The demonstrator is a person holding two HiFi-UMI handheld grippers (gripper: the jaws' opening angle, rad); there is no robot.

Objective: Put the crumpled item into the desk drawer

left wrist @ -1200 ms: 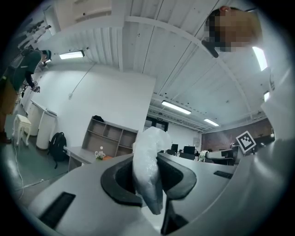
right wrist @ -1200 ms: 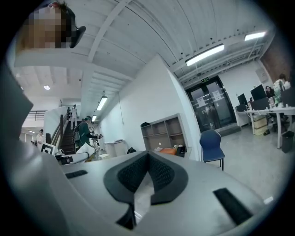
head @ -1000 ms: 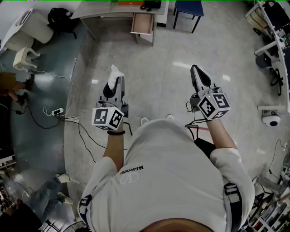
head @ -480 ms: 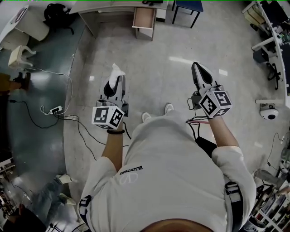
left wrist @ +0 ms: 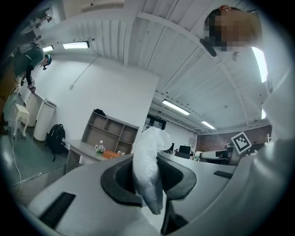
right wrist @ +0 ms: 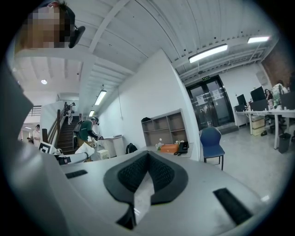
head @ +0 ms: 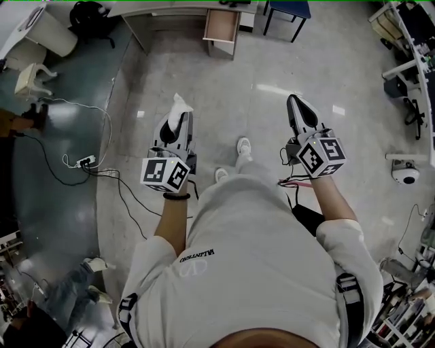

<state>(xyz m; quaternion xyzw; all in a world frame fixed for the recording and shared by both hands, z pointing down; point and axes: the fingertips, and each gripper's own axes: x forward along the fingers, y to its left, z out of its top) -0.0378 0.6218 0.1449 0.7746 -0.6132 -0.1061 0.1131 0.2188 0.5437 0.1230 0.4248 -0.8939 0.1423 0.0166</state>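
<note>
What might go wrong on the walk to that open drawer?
The crumpled item sticks well out of the left gripper, so it might slip free before reaching the drawer, which is far across the floor. Cables trail on the floor at the person's left, a possible trip hazard.

The pale, glossy floor [head: 258, 81] stretches ahead of both claws and turns to a darker green-grey strip [head: 54, 204] on the outer side of the left gripper [head: 178, 114]. Far ahead, roughly between the grippers, stands the desk [head: 163, 9] with its drawer [head: 222, 27] pulled open. A blue chair [head: 285, 9] stands ahead of the right gripper [head: 297, 107], and a black backpack [head: 92, 15], white bin [head: 49, 32] and small white stool [head: 30, 80] stand far ahead-left. A power strip [head: 85, 163] with black cables lies left of the left gripper, the person's shoes [head: 242, 145] are between the two claws, and a white domed device [head: 406, 175] sits well right of the right one.
</note>
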